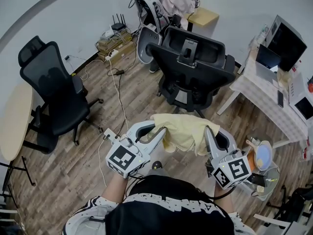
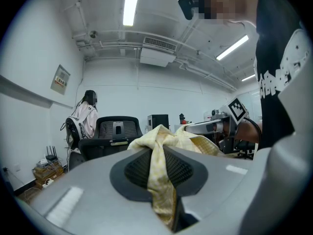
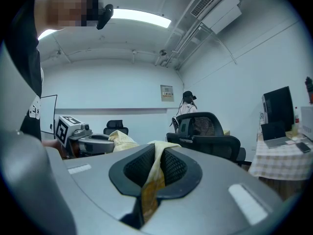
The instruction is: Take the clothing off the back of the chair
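Observation:
A pale yellow garment [image 1: 182,131] hangs bunched between my two grippers, in the air in front of the person. My left gripper [image 1: 157,132] is shut on its left part, and the cloth [image 2: 160,173] shows pinched between the black pads. The garment's right part is clamped in my right gripper [image 1: 208,136], where a fold [image 3: 152,177] runs down between the pads. A black office chair [image 1: 193,62] stands just beyond the garment with its back towards me. Its backrest is bare.
A second black chair [image 1: 56,94] stands at the left by a round table edge [image 1: 14,121]. Cables [image 1: 117,89] trail over the wooden floor. A table with a checked cloth and laptops [image 1: 274,94] is at the right. A white chair with clothing [image 1: 151,18] stands at the back.

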`<state>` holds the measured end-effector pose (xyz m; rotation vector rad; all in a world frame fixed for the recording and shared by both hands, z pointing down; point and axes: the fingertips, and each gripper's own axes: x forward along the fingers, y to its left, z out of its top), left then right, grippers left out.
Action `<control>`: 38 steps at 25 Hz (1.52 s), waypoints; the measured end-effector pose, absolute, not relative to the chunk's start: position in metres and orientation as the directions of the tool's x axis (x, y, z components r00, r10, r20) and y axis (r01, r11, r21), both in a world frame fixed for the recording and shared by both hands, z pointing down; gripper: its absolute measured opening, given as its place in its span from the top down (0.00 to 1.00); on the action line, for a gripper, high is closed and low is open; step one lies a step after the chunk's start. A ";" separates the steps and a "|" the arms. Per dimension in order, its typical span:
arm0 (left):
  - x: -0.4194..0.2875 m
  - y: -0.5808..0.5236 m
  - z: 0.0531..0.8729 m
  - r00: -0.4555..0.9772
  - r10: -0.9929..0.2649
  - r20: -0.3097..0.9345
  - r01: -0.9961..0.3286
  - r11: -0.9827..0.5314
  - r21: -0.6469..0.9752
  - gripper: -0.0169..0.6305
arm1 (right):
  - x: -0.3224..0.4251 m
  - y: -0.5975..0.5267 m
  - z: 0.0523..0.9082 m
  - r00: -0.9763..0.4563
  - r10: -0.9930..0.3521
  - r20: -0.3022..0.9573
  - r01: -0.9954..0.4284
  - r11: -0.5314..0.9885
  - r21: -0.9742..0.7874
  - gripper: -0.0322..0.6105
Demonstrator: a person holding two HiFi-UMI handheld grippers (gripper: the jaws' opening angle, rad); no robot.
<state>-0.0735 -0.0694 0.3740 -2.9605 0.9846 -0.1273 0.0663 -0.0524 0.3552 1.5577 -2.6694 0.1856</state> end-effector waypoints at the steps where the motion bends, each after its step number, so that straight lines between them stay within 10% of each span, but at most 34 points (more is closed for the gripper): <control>1: -0.074 -0.070 0.375 0.798 -0.598 0.072 -0.597 -0.801 -0.041 0.88 | 0.066 -0.053 0.355 -0.493 -0.864 0.101 -0.870 0.487 -0.079 0.89; 38: -0.076 -0.065 0.376 0.802 -0.592 0.082 -0.590 -0.806 -0.049 0.88 | 0.059 -0.048 0.360 -0.499 -0.858 0.124 -0.867 0.494 -0.067 0.89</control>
